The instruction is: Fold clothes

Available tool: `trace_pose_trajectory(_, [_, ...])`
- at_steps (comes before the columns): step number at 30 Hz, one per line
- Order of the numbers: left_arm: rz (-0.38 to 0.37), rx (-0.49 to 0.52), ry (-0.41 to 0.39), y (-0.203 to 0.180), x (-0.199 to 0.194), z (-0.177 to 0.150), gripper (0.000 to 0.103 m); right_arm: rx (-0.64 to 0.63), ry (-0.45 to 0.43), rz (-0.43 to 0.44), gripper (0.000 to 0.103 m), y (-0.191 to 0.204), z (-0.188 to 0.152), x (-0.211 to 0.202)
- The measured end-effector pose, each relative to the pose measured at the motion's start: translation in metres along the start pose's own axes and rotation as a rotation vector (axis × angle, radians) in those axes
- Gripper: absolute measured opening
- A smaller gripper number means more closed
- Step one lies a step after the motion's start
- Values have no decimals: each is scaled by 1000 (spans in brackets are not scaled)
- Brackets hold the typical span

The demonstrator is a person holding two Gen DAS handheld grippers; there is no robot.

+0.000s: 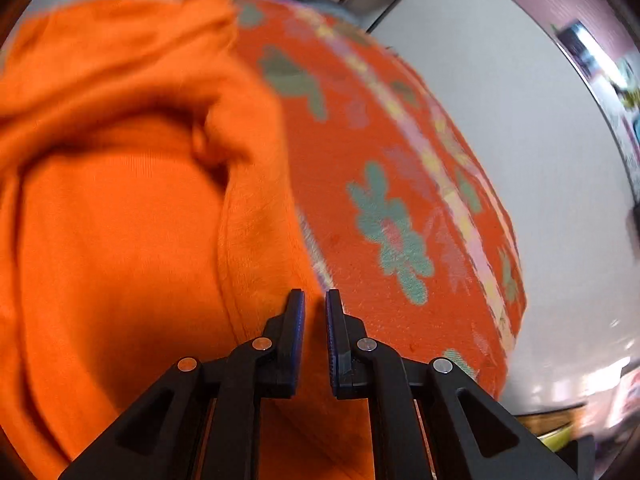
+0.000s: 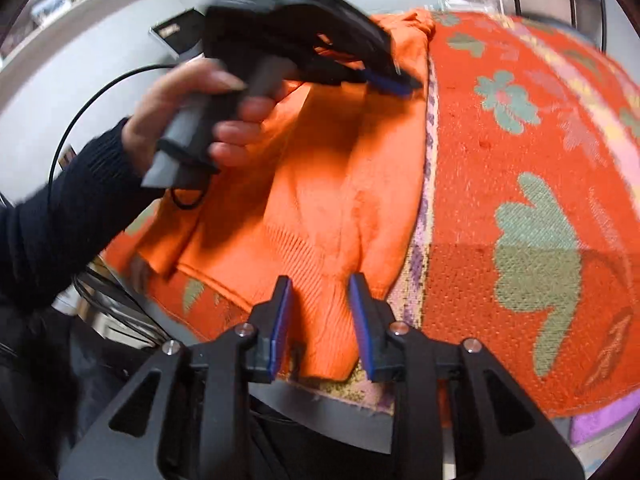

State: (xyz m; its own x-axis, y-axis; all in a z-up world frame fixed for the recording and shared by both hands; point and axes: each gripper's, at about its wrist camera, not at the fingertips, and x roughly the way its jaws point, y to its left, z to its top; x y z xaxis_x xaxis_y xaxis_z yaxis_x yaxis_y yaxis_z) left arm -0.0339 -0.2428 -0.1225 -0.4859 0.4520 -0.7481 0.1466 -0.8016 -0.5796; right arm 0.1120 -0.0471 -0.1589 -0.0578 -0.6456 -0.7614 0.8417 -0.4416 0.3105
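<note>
Both hand-held grippers work over one orange garment. Largest in view is the grey tabletop [image 1: 520,152], and spread across it a red-orange woven cloth [image 2: 520,208] patterned with green flower shapes and a pale pink and yellow border. On that cloth lies the orange sweater [image 2: 320,200], partly folded, its body bunched into soft ridges and its ribbed hem turned toward the near edge of the tabletop. In the left wrist view the sweater fills the left half of the picture, with a seamed edge running down toward the fingers; the picture is blurred.

A person's left hand [image 2: 192,120], in a dark knitted sleeve [image 2: 60,216], grips the handle of the left hand-held gripper [image 2: 396,84], which reaches over the far part of the sweater near its right edge. Its jaws stand nearly together, only a slim gap between the blue pads; whether any fabric is pinched there I cannot tell, since the sweater's edge passes just behind the tips.

Nearer, the right hand-held gripper [image 2: 320,288] has its jaws partly apart. The ribbed hem [image 2: 320,320] of the sweater lies between the blue pads, which do not press on it. A thin black cable [image 2: 80,116] loops over the tabletop behind the sleeve.
</note>
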Motion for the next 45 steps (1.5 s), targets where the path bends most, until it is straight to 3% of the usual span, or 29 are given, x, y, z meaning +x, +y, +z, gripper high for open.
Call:
trace_pose_trajectory(3, [-50,-36,-66,4,-15,7,7,-32,15,-21,31,6,1,0])
trace_pose_trajectory(5, [-31,-59,-130,8,-23,21,7,-31,24,-15,34,6,1,-1])
trace_pose_trajectory(8, [56,-118,-105,27,-6,37,7,-37,31,-9,38,5,0,-1])
trace_pose_trajectory(11, [4,-138,-81,41,3,35,6,-48,34,5,45,7,0,2])
trace_pose_trajectory(13, [-31,-110,-73,36,-14,26,7,-43,29,38,50,7,5,-2])
trace_pose_trajectory(16, [4,77,-165,16,-77,-14,11,20,-23,160,51,-5,17,-19])
trace_pose_trajectory(18, [33,160,-222,12,-116,-48,38,83,-66,232,59,-16,26,-32])
trace_pose_trajectory(19, [51,177,-236,15,-131,-67,71,120,-76,262,66,-24,30,-35])
trace_pose_trajectory(20, [72,179,-250,21,-146,-86,86,158,-83,290,68,-32,34,-36])
trace_pose_trajectory(22, [116,141,-272,42,-173,-124,86,222,-80,335,68,-48,40,-32])
trace_pose_trajectory(24, [107,56,-261,79,-208,-160,86,285,-61,366,68,-63,43,-26])
trace_pose_trajectory(27, [59,-103,-243,122,-223,-197,86,400,-8,395,68,-87,41,-14])
trace_pose_trajectory(29, [-26,-206,-224,142,-222,-215,86,474,29,421,68,-98,35,-10])
trace_pose_trajectory(32, [-168,-280,-175,151,-209,-228,86,536,77,467,68,-104,23,-7])
trace_pose_trajectory(35, [-232,-306,-95,148,-190,-226,86,594,119,553,68,-103,11,-1])
trace_pose_trajectory(37, [-243,-333,-69,148,-180,-224,86,614,157,598,68,-97,6,6])
trace_pose_trajectory(41, [-275,-389,-21,149,-175,-225,86,588,242,580,67,-83,5,19])
trace_pose_trajectory(45, [-306,-410,20,143,-168,-227,86,585,247,610,70,-73,12,31])
